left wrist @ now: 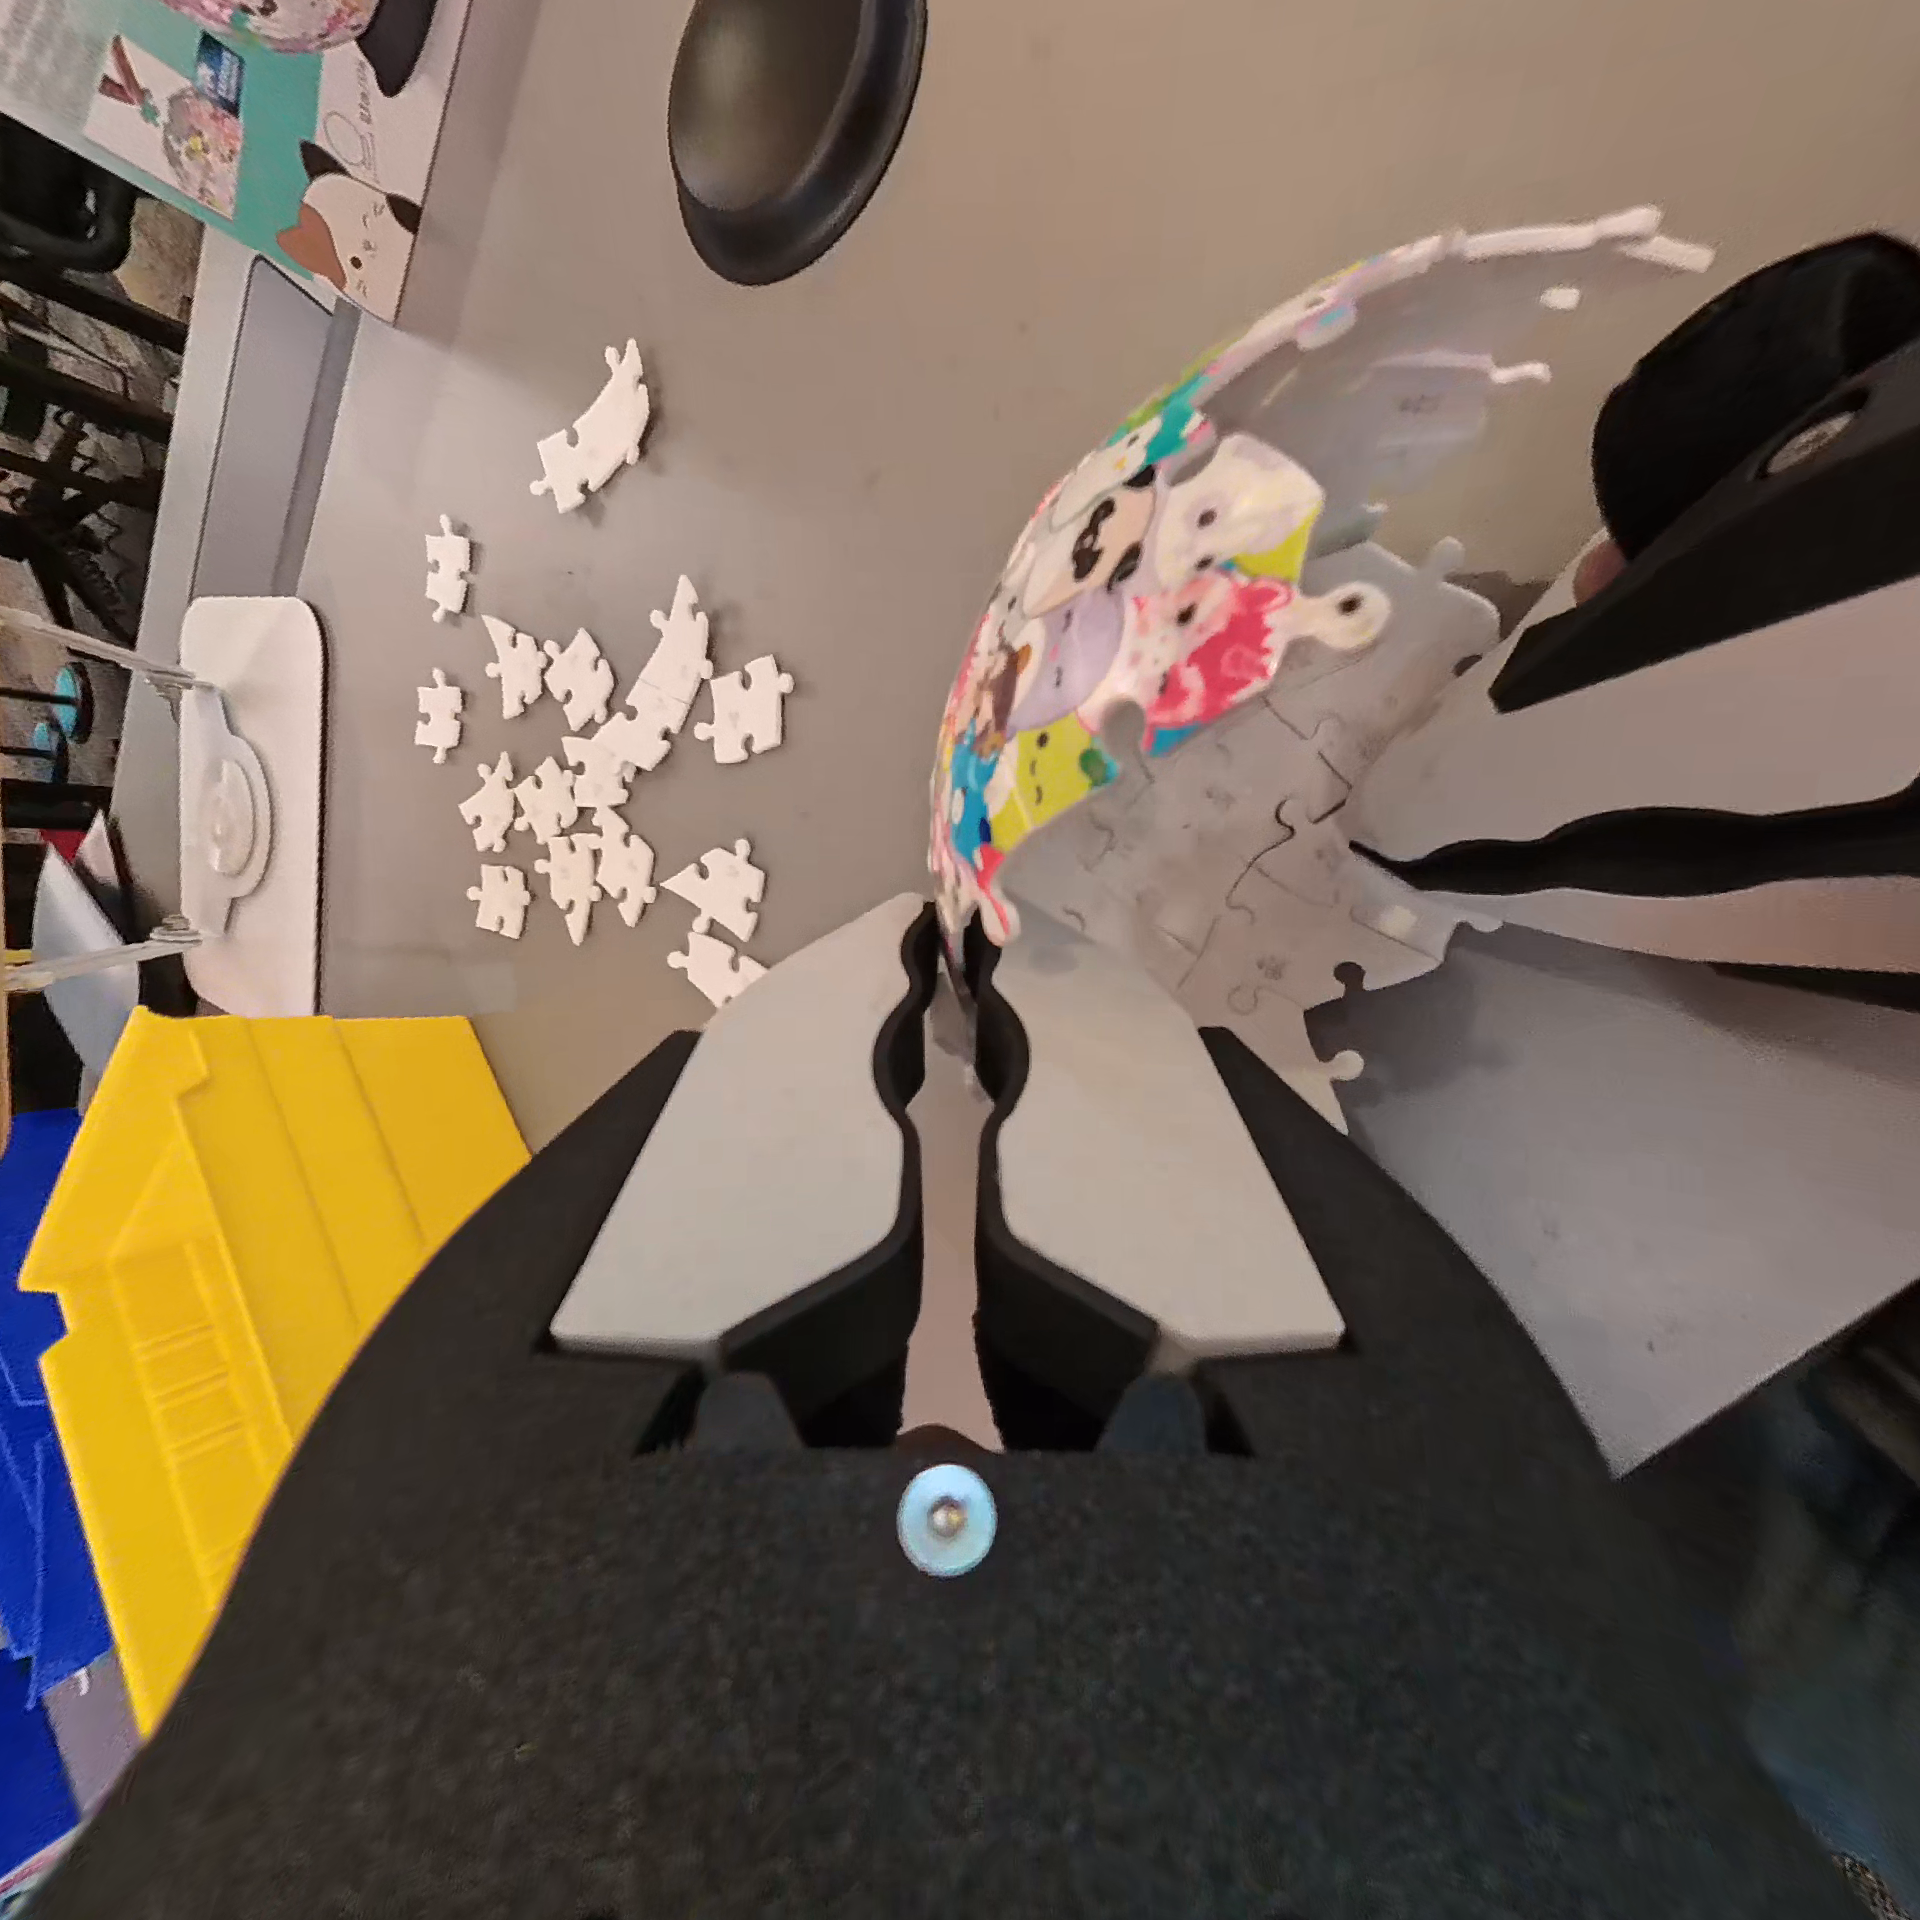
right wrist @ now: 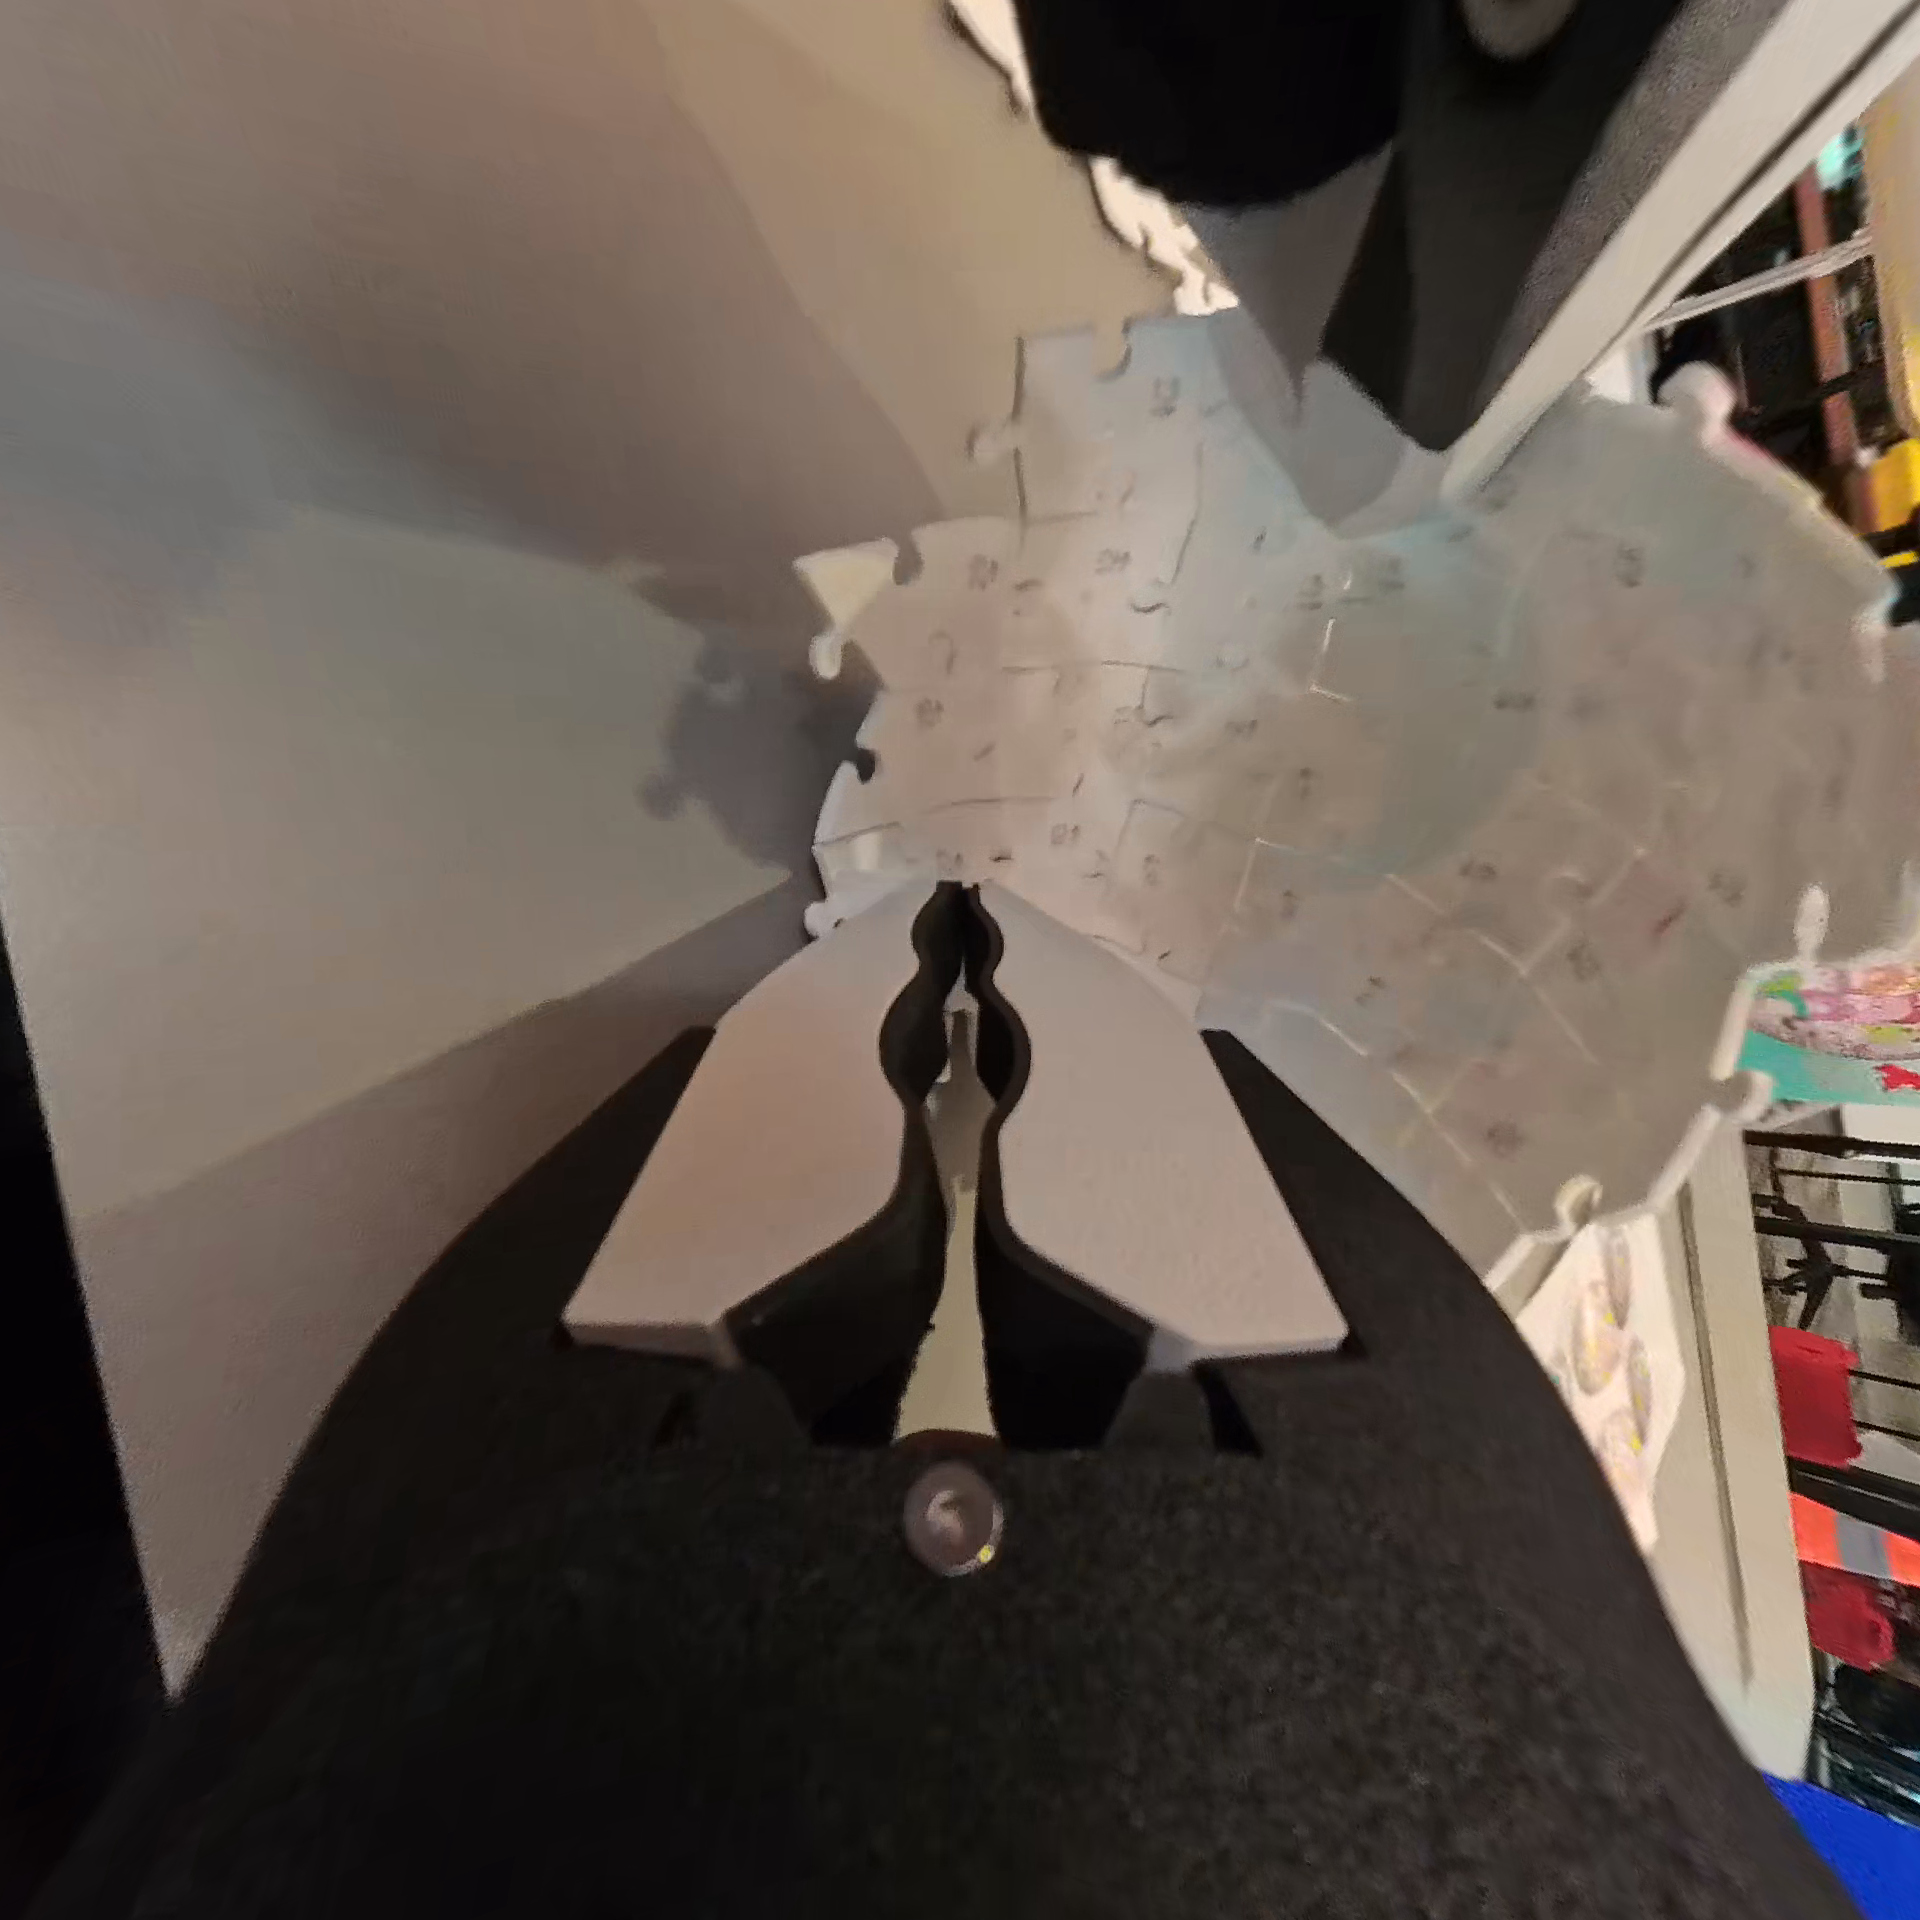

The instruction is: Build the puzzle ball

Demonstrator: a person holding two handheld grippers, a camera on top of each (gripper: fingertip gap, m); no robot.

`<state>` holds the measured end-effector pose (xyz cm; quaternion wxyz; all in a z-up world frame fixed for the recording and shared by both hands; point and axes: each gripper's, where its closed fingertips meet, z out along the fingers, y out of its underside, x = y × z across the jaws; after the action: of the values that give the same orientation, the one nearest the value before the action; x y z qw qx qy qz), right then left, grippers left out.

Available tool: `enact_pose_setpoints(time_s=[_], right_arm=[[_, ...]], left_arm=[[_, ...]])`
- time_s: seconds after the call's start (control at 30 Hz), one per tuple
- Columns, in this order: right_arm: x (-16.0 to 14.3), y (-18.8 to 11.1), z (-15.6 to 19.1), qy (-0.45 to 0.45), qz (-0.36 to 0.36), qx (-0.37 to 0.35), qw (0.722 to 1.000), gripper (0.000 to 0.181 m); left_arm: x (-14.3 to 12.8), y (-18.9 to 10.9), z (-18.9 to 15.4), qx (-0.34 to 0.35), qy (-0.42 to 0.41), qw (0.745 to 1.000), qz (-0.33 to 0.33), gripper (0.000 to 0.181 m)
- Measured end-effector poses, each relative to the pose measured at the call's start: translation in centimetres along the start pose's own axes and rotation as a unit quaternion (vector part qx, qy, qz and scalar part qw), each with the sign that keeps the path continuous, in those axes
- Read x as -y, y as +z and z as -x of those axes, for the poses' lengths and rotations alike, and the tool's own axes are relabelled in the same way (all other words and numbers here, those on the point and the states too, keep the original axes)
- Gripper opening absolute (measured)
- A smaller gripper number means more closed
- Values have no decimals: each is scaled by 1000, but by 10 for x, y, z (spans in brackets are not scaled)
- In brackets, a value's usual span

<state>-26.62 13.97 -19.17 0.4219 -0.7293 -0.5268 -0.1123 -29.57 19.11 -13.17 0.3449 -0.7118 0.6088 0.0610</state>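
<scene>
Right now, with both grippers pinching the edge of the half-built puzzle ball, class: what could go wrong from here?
1. The left gripper and right gripper each clamp only the thin rim of the puzzle ball shell; pulling apart could pop the joints.
2. The shell's long unsupported edge strip might flex and shed pieces.
3. Swinging the shell low could scatter the loose pieces on the table.

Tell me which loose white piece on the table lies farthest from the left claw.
The long curved strip, several pieces joined, lying alone above the scattered pile, nearest the black stand. The rest cluster closer to the left claw.
</scene>
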Motion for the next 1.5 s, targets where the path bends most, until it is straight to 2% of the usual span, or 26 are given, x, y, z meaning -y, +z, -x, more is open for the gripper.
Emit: enact_pose_setpoints(time_s=[0.17, 0.4, 0.67, 1.07, 1.2, 1.5], right_arm=[[0, -1, -2, -22, 4, -25, 999, 0], [3, -31, 7, -12, -20, -34, 999, 0], [0, -17, 2, 25, 14, -46, 998, 0], [-6, -6, 0, -48, 59, -67, 995, 0], [-5, -14, -3, -43, 51, -92, 993, 0], [-3, -24, 16, -22, 42, -66, 997, 0]], left_arm=[[2, 2, 1, 0, 12, 1000, 2, 4], [7, 1, 1, 3, 32, 999, -6, 3], [13, -2, 0, 17, 46, 999, -24, 3], [20, -8, -2, 33, 78, 996, -38, 3], [21, -7, -1, 49, 95, 994, -38, 3], [18, -8, -1, 46, 88, 994, -35, 3]])
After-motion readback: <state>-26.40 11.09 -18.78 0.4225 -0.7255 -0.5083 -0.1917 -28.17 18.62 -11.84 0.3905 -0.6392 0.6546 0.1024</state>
